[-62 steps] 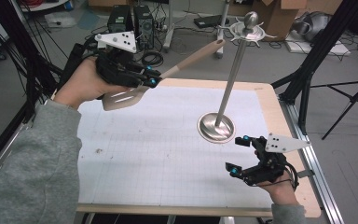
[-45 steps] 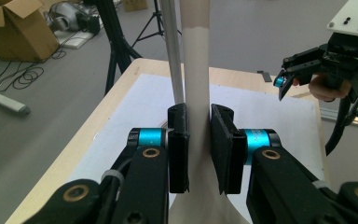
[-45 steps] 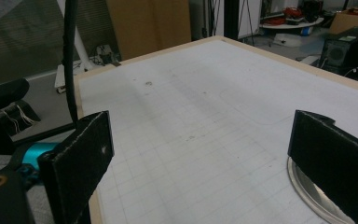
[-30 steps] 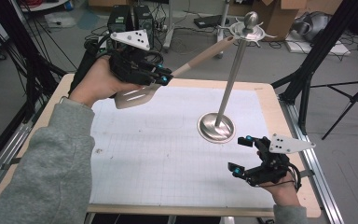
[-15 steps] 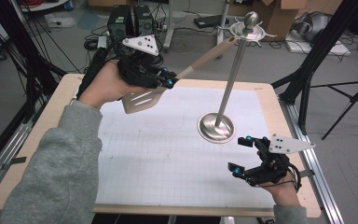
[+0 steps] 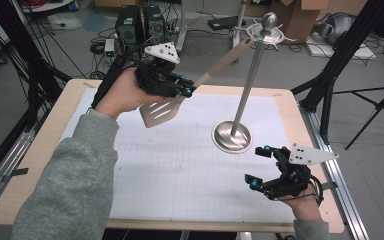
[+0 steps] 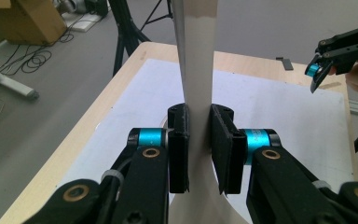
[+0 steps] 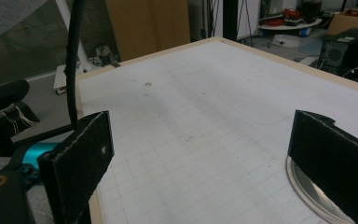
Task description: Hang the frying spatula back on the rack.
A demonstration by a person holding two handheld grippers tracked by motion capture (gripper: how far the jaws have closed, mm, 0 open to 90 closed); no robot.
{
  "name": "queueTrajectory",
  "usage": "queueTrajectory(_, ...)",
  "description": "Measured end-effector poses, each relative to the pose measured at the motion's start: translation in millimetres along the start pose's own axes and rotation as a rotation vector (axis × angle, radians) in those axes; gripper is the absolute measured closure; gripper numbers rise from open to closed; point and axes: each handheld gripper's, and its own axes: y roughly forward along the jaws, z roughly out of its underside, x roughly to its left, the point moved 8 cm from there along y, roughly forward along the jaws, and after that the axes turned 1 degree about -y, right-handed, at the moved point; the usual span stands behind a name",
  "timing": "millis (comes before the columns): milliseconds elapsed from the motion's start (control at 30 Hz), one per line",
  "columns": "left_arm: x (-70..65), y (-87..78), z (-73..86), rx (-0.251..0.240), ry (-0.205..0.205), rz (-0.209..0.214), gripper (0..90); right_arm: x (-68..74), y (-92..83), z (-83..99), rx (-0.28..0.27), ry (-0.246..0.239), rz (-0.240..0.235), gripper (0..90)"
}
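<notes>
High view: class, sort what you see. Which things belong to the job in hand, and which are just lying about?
In the job:
- metal spatula with wooden handle
- tall silver stand with round base
- left hand-held gripper, shut on the spatula

Lying about:
- black computer boxes on the floor
- brown cardboard box

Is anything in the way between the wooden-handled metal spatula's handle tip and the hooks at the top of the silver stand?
Nothing visible. The left gripper is shut on the wooden-handled metal spatula, whose handle end already reaches up beside the hook ring atop the tall silver stand. The open right gripper is low near the stand's round base, off that path.
</notes>
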Motion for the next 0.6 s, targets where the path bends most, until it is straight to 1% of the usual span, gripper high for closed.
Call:
queueTrajectory(100, -0.2, 3.4, 0.6, 0.001, -0.001, 0.0, 77.1, 0.2, 0.3, -0.3, -0.003, 0.0, -0.001, 5.7)
queueTrajectory(133, -0.7, 4.5, 0.6, 0.001, -0.008, 0.001, 77.0, 0.4, 0.3, -0.1, -0.001, 0.001, -0.002, 5.7)
queueTrajectory(333, -0.9, 11.2, 1.8, 0.015, -0.002, -0.003, 77.1, 0.0, 0.3, 0.2, 0.001, -0.003, 0.0, 5.6)
queueTrajectory(600, -2.2, 19.7, 3.6, 0.024, -0.007, -0.002, 77.1, 0.1, 0.5, 0.6, 0.004, -0.003, -0.002, 5.7)
